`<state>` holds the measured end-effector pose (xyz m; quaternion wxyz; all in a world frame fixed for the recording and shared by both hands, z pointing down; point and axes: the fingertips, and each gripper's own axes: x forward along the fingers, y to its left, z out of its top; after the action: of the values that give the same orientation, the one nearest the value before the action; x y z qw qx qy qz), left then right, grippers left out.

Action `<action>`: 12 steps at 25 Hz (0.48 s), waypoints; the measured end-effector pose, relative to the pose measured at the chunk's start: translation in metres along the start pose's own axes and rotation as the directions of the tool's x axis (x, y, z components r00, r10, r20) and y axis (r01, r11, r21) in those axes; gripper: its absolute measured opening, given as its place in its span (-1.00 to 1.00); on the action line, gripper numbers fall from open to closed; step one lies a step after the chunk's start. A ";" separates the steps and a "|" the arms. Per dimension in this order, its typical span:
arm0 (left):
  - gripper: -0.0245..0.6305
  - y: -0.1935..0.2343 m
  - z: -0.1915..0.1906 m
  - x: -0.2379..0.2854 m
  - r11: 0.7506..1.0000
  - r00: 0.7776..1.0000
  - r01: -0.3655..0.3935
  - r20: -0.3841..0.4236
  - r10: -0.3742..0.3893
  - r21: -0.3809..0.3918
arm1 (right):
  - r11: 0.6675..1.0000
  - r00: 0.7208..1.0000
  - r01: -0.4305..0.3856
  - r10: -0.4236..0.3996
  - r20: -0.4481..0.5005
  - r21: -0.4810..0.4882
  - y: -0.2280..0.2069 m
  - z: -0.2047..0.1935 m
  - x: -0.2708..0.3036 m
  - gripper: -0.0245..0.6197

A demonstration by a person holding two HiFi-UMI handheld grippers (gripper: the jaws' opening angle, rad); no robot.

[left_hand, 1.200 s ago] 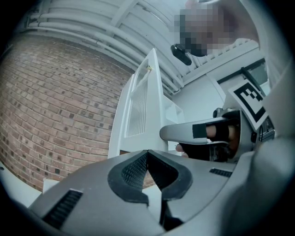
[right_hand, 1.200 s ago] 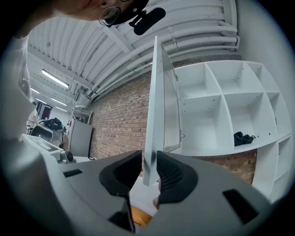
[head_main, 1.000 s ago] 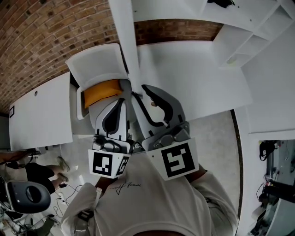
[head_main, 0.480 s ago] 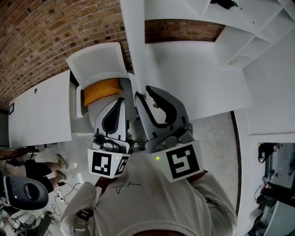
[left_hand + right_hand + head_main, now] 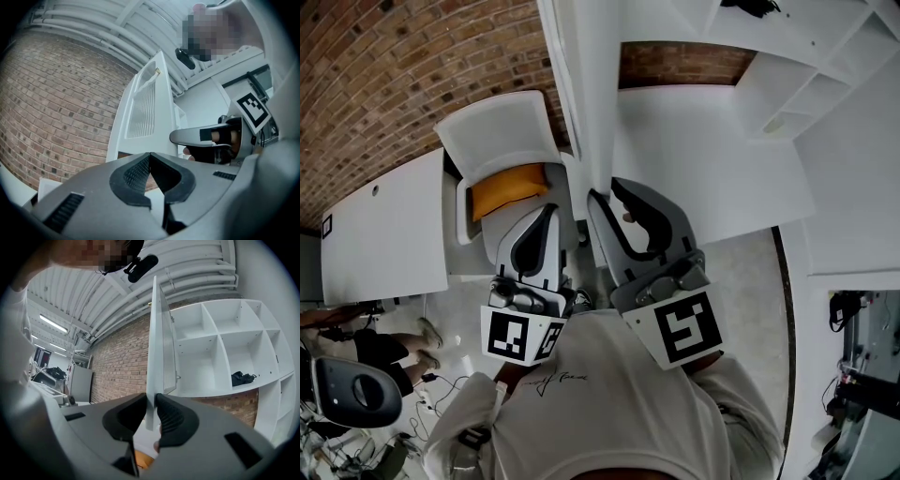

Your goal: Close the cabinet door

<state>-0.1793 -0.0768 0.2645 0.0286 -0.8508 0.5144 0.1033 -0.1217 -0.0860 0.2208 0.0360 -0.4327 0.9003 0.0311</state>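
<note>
Two grippers sit side by side at the centre of the head view. The right gripper (image 5: 606, 197) is clamped on the edge of the white cabinet door (image 5: 581, 94), which stands ajar, edge-on, and runs off toward 12 o'clock. The left gripper (image 5: 551, 210), at its 9 o'clock, has its jaws pressed together on nothing. An orange cushion (image 5: 506, 189) lies at 10 o'clock in a white seat (image 5: 492, 131). Open white shelving (image 5: 220, 348) stands at the door's 3 o'clock, before a brick wall (image 5: 122, 362).
</note>
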 end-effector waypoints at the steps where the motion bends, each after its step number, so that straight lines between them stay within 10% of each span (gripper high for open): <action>1: -0.87 -0.002 0.000 0.001 1.000 1.000 0.004 -0.002 -0.004 0.000 | 1.000 1.000 0.001 -0.001 0.000 0.003 -0.002 0.000 -0.001 -0.68; 12: -0.87 -0.020 -0.009 0.019 0.999 0.998 0.049 -0.026 -0.050 -0.016 | 1.000 1.000 0.006 -0.006 -0.004 0.013 -0.027 0.000 -0.011 -0.70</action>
<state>-0.1523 -0.0855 0.2688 0.0181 -0.8648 0.4927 0.0953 -0.0944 -0.0943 0.2212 0.0372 -0.4354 0.8992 0.0241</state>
